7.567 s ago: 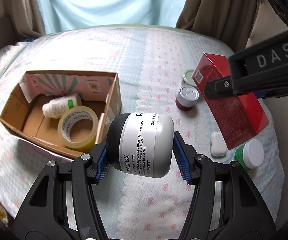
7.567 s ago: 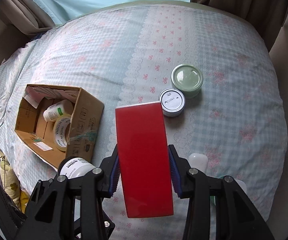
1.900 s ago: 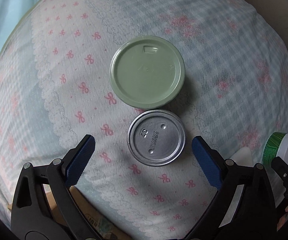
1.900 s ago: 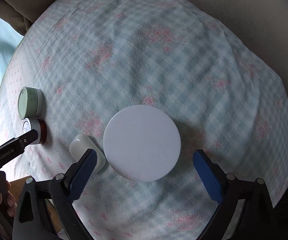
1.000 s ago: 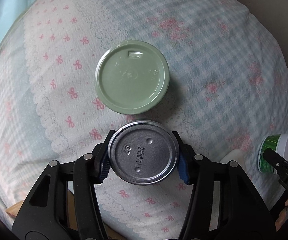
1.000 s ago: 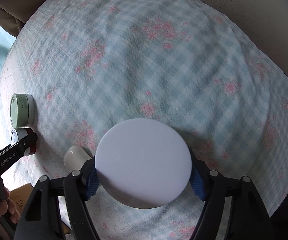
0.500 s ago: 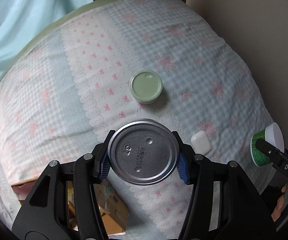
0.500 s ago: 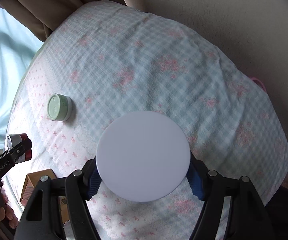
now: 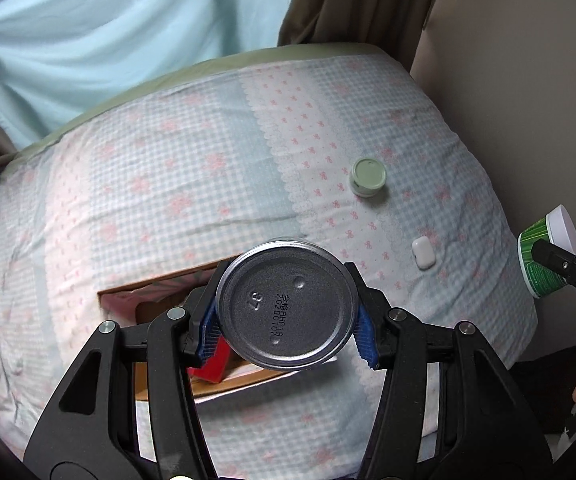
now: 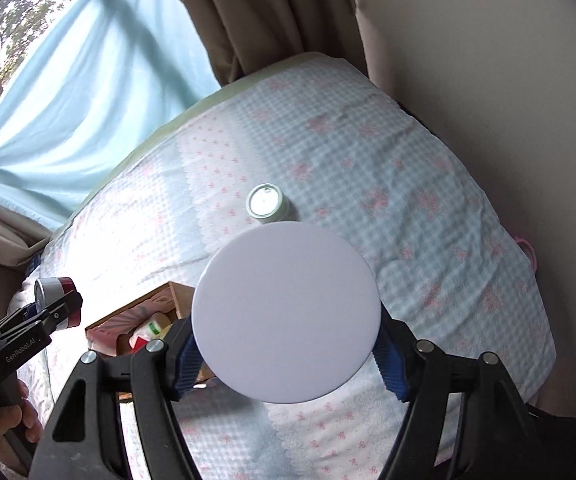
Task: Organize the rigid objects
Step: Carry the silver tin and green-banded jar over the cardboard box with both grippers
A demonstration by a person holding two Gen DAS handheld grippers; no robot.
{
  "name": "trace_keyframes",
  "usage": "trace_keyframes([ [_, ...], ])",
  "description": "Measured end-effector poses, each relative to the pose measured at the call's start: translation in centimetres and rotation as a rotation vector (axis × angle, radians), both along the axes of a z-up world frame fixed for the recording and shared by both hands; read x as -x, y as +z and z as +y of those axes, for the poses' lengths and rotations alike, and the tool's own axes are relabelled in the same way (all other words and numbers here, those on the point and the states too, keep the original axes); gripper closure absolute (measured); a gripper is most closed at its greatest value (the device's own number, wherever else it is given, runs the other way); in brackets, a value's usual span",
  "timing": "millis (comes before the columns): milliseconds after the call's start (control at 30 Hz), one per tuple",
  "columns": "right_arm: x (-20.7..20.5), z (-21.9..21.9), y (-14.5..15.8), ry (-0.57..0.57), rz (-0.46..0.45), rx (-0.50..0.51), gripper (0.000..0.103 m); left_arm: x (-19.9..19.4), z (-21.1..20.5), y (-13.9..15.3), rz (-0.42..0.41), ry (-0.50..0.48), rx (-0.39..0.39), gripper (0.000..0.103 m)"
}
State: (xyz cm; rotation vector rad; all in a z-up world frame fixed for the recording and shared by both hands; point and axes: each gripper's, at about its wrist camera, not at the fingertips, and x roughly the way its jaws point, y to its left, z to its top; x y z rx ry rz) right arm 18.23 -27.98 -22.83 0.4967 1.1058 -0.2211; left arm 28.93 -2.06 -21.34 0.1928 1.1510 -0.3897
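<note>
can (image 9: 285,306): clamped in your left tool (image 9: 285,320), held above the box (image 9: 159,296) | tub (image 10: 285,330): gripped in your right tool (image 10: 288,356), raised over the bed (image 10: 408,184) | advice: lower each one inside the box walls before you let go, keep them upright | left on bed: green jar (image 9: 368,176), white case (image 9: 422,253)

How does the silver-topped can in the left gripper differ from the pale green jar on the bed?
The silver-topped can is held up in the air between the left gripper fingers; the pale green jar stands free on the bedspread. The can has a grey metal end with a printed code and a red side; the jar's lid is plain green. Both are round.
</note>
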Motion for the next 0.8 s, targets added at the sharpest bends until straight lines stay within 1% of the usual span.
trace_keyframes([
  [167,-0.6,7.3,1.7,0.106,-0.029,-0.004,0.035,1.5,7.9,0.7,-0.005,0.068,0.009,0.053],
  [300,-1.2,13.0,1.9,0.166,-0.025,-0.012,0.035,2.0,13.6,-0.3,0.023,0.122,0.024,0.053],
  [400,-1.6,16.9,1.3,0.202,-0.012,-0.014,0.035,1.9,17.0,-1.6,0.047,0.138,0.033,0.053],
  [467,-2.0,19.1,0.5,0.211,-0.001,-0.025,0.035,1.7,18.8,-2.8,0.068,0.136,0.034,0.053],
  [600,-2.8,22.7,-1.9,0.214,0.029,-0.051,0.035,0.7,20.9,-5.6,0.107,0.114,0.022,0.053],
  [800,-4.6,25.7,-6.9,0.241,0.104,-0.06,0.035,-1.5,22.3,-10.4,0.165,0.101,-0.01,0.053],
])
